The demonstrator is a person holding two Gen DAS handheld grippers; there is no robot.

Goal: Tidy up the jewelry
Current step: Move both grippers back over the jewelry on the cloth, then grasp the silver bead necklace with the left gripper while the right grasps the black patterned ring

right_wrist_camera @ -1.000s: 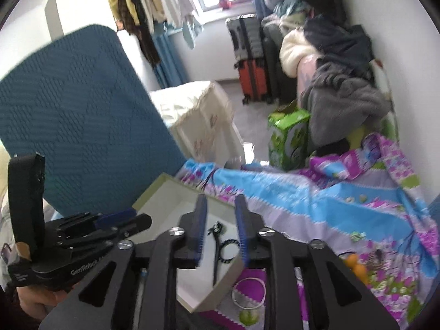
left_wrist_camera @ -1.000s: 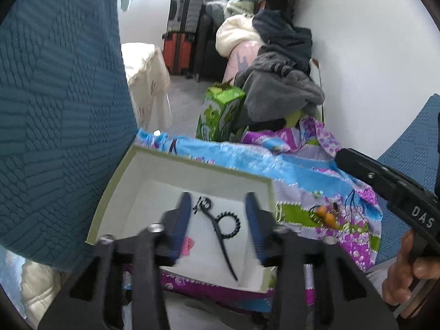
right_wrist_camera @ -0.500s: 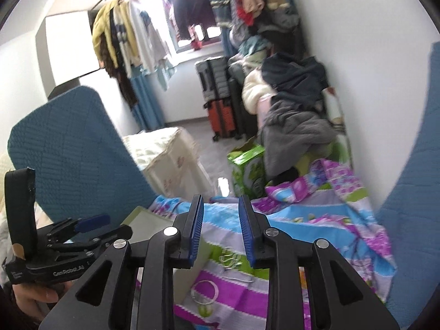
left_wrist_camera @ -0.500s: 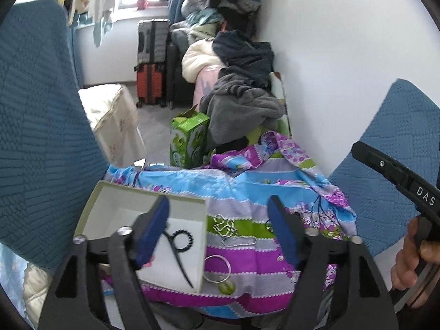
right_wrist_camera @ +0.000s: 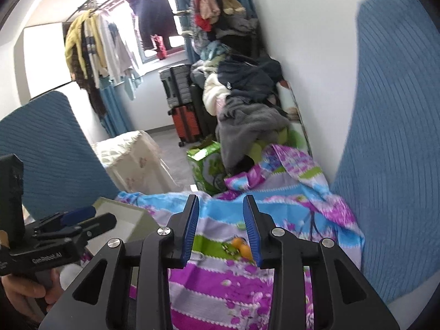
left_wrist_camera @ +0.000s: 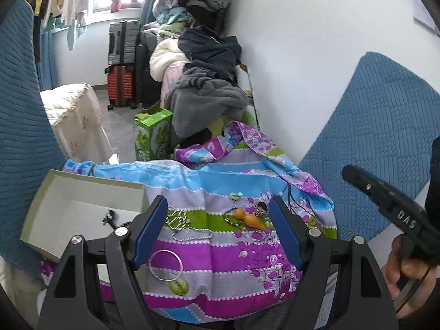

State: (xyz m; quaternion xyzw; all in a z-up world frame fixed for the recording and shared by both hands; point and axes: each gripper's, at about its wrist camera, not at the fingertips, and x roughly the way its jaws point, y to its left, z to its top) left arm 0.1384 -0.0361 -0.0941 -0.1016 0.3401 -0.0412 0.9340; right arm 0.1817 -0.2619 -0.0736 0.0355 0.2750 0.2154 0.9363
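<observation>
Jewelry lies on a colourful striped cloth [left_wrist_camera: 220, 250]: a silver bangle [left_wrist_camera: 165, 264], a bead chain [left_wrist_camera: 189, 233], an orange gourd pendant [left_wrist_camera: 249, 219] with a dark bracelet. A white shallow box [left_wrist_camera: 77, 206] on the left holds a black hairpin [left_wrist_camera: 110, 217]. My left gripper [left_wrist_camera: 217, 220] hovers open and empty above the cloth, over the chain and the pendant. My right gripper [right_wrist_camera: 221, 220] has its jaws opening with nothing between them; the orange pendant [right_wrist_camera: 242, 246] shows beyond its right finger. The left gripper [right_wrist_camera: 82, 217] also appears at the right wrist view's left edge.
Blue quilted cushions [left_wrist_camera: 385, 143] flank the cloth on both sides. Behind stand a green carton [left_wrist_camera: 151, 134], a pile of clothes [left_wrist_camera: 206, 93], suitcases [left_wrist_camera: 121, 63] and a covered stand [left_wrist_camera: 74, 118]. A hand [left_wrist_camera: 404, 269] grips the right gripper's handle.
Both grippers have swung right, away from the white box and over the cloth. The left gripper's jaws have spread wider, and the right's have parted a little.
</observation>
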